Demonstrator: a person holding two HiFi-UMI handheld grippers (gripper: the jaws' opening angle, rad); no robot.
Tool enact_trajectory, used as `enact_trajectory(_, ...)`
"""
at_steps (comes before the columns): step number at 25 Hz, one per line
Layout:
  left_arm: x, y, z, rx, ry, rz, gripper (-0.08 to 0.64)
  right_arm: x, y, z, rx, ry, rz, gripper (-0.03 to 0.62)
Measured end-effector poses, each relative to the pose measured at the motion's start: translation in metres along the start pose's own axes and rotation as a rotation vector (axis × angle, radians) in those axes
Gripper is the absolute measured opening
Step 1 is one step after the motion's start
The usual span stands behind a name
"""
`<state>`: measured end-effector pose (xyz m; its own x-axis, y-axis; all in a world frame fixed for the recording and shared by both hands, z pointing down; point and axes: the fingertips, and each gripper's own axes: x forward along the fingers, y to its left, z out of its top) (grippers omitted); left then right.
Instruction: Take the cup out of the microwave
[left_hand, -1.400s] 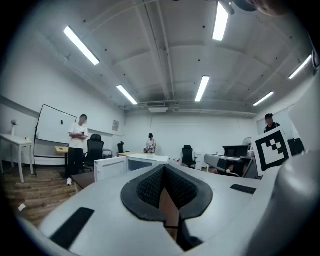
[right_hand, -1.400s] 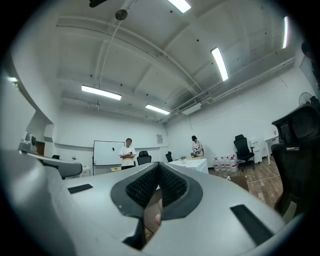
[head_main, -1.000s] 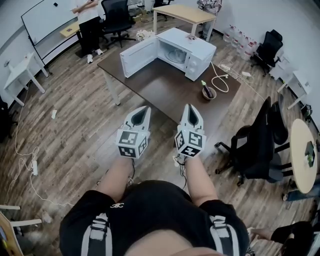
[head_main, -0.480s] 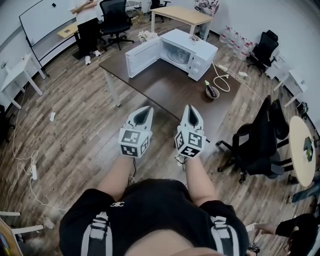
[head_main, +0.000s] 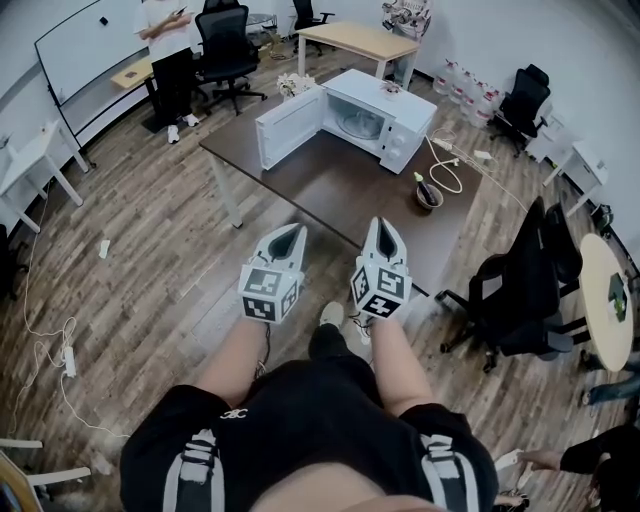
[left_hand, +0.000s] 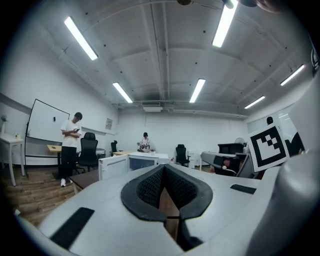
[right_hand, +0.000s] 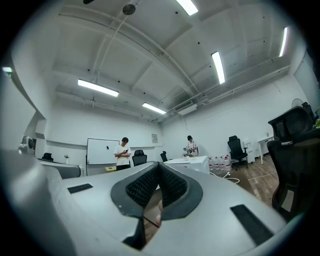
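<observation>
A white microwave (head_main: 385, 110) stands at the far side of a dark table (head_main: 330, 190), its door (head_main: 290, 125) swung open to the left. Its cavity looks pale, and I cannot make out a cup inside from here. My left gripper (head_main: 289, 231) and right gripper (head_main: 382, 224) are held side by side, pointing level over the table's near edge, well short of the microwave. Both are shut with nothing in them. The microwave shows small beyond the left gripper (left_hand: 163, 169) as a white box (left_hand: 132, 162), and beyond the right gripper (right_hand: 158, 167) likewise (right_hand: 190, 161).
A small bowl (head_main: 428, 193) holding something dark sits on the table's right part beside a white cable (head_main: 445, 165). A black office chair (head_main: 520, 290) stands to the right of the table. A person (head_main: 170, 45) stands at the back left by a whiteboard.
Both grippers and the view have moved forward toward the table; the microwave sits a little nearer. A foot now shows below the grippers. Both stay shut.
</observation>
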<state>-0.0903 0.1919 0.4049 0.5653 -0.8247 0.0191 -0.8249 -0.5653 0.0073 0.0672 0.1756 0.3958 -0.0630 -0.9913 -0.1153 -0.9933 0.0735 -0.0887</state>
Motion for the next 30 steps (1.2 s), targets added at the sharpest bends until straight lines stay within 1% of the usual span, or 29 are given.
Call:
enact_trajectory(5,0.033,0.026,-0.010,0.001,0.010,0.007,-0.006,0.040,-0.009,-0.016,0.019,0.007,-0.009,0.002)
enact_trajectory(8,0.065,0.045,-0.014,-0.035,0.013,-0.007,-0.006,0.077,-0.014,-0.027,0.027,0.016,-0.002,0.001)
enact_trajectory(11,0.105,0.072,-0.016,-0.058,0.009,0.001,-0.006,0.123,-0.024,-0.035,0.018,0.017,-0.002,0.002)
enact_trajectory(15,0.171,0.106,-0.011,-0.051,0.006,0.008,-0.006,0.194,-0.044,-0.046,0.030,0.030,-0.012,0.001)
enact_trajectory(19,0.249,0.134,-0.007,-0.046,0.024,-0.004,-0.006,0.269,-0.064,-0.056,0.013,0.051,-0.009,0.002)
enact_trajectory(26,0.384,0.162,-0.007,-0.044,0.074,-0.063,-0.006,0.391,-0.112,-0.072,0.012,0.112,-0.029,0.000)
enact_trajectory(30,0.442,0.172,-0.010,-0.040,0.096,-0.081,-0.006,0.436,-0.138,-0.081,0.025,0.140,-0.045,0.002)
